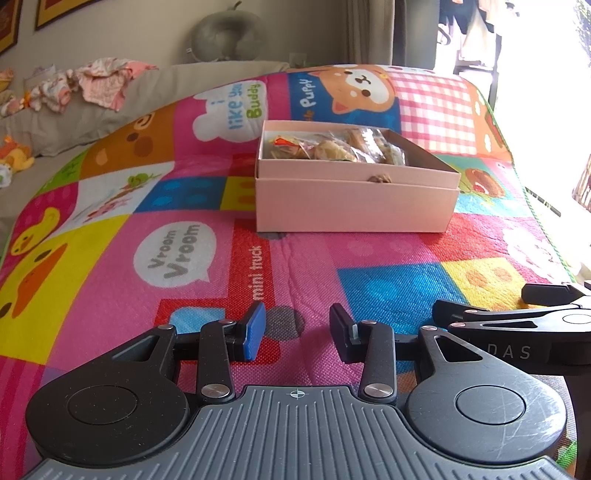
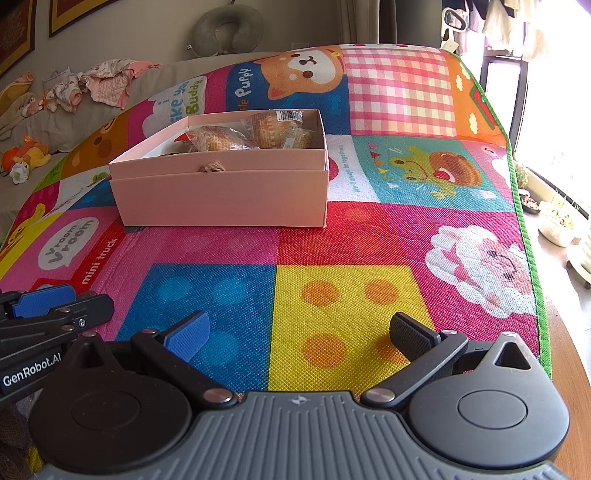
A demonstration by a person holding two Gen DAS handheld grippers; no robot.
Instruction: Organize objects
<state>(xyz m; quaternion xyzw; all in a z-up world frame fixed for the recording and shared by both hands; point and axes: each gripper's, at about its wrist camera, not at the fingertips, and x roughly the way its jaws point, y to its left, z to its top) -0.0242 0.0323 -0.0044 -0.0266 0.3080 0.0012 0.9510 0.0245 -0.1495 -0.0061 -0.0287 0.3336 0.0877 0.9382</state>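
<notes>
A pink cardboard box (image 1: 354,205) stands open on a colourful cartoon play mat (image 1: 207,266). It holds several wrapped snack packets (image 1: 332,146). It also shows in the right wrist view (image 2: 221,199), with its packets (image 2: 251,134). My left gripper (image 1: 297,330) is open and empty, low over the mat, well short of the box. My right gripper (image 2: 310,336) is open wide and empty, just right of the left one and nearer the mat's right side. Each gripper's fingers show at the edge of the other's view.
The mat (image 2: 369,236) covers a raised surface with a green border (image 2: 524,229) at its right edge. Baby clothes (image 1: 92,85) and soft toys (image 2: 26,157) lie on grey bedding at the back left. A neck pillow (image 2: 225,29) hangs on the wall. Potted plants (image 2: 554,221) stand by the window.
</notes>
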